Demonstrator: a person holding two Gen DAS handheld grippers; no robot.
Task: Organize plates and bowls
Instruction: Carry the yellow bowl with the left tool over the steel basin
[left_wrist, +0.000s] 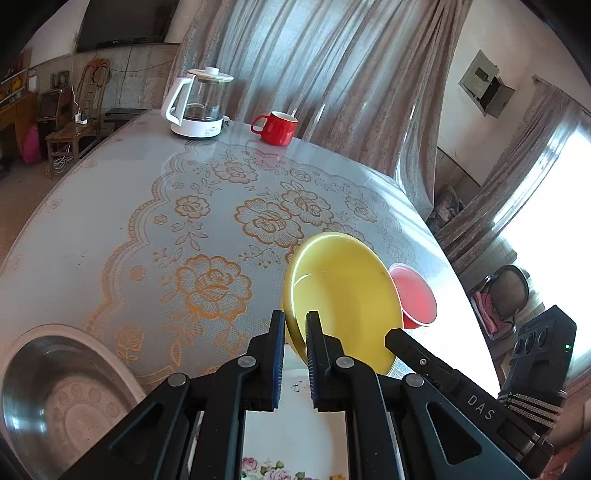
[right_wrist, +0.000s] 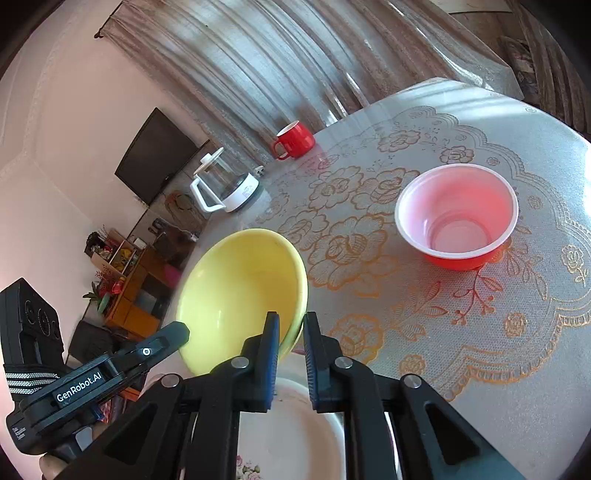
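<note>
Over the near edge of the table (left_wrist: 92, 229), both grippers have the yellow bowl (left_wrist: 343, 295) pinched by its rim, one on each side, and it looks lifted clear of the tablecloth. The left gripper (left_wrist: 295, 321) bites the rim on its side, the right gripper (right_wrist: 290, 321) clamps the opposite rim, jaws nearly closed on the thin wall. The bowl is tipped, its open side turned towards the right gripper. Just beneath sits a white flowered plate (left_wrist: 291, 424). The red bowl (right_wrist: 456, 218) stands off towards the right-hand edge, nearer the right gripper, so stacking probably means carrying the yellow one that way. A metal bowl (left_wrist: 62, 391) waits at the near left edge.
</note>
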